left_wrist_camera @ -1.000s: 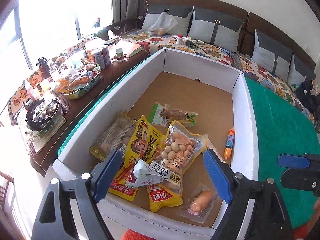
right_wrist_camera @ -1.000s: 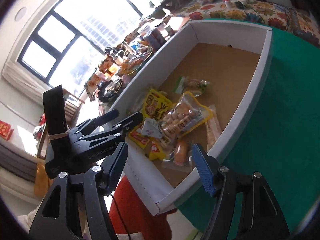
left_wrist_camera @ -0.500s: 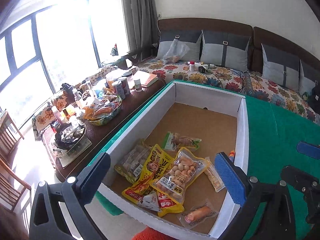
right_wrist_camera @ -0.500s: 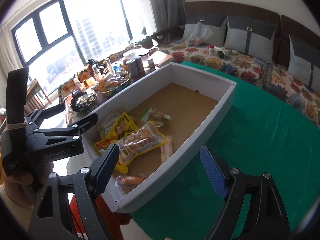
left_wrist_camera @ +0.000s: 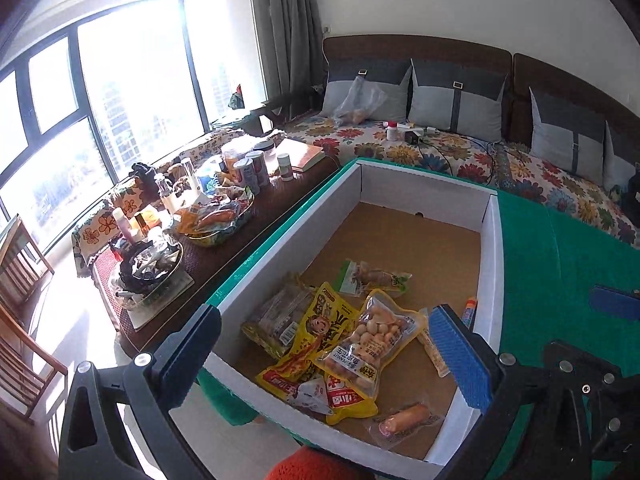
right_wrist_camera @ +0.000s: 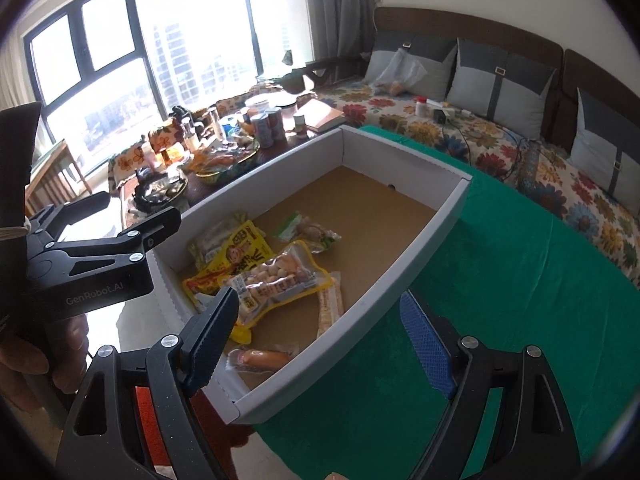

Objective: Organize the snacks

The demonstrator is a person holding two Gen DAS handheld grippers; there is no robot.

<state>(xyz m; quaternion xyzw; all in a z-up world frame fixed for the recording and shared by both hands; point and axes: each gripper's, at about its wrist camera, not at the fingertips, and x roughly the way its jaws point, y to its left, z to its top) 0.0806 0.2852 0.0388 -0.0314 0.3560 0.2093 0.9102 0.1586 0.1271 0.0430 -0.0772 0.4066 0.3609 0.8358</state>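
A white cardboard box (left_wrist_camera: 490,264) with a brown floor stands on a green cloth. Near its front end lie several snack packs: a clear peanut pack (left_wrist_camera: 372,344), a yellow cartoon packet (left_wrist_camera: 316,340), a wrapped sausage (left_wrist_camera: 404,418) and a green-edged pack (left_wrist_camera: 372,278). My left gripper (left_wrist_camera: 328,344) hangs open above the box's front end, holding nothing. My right gripper (right_wrist_camera: 324,320) is open and empty, straddling the box's right wall (right_wrist_camera: 400,276). The right wrist view also shows the peanut pack (right_wrist_camera: 276,280), the sausage (right_wrist_camera: 260,358) and the left gripper's body at the left.
A dark side table (left_wrist_camera: 224,248) crowded with cans, bottles and bowls runs along the box's left. Behind is a sofa (left_wrist_camera: 440,152) with a floral cover and grey cushions. The green cloth (left_wrist_camera: 560,264) spreads to the right. A hand (right_wrist_camera: 24,360) holds the left gripper.
Both grippers have risen and drawn back from the snack pile, their jaws spreading wider. The right one has rolled upright. The snacks stay lying in the box.
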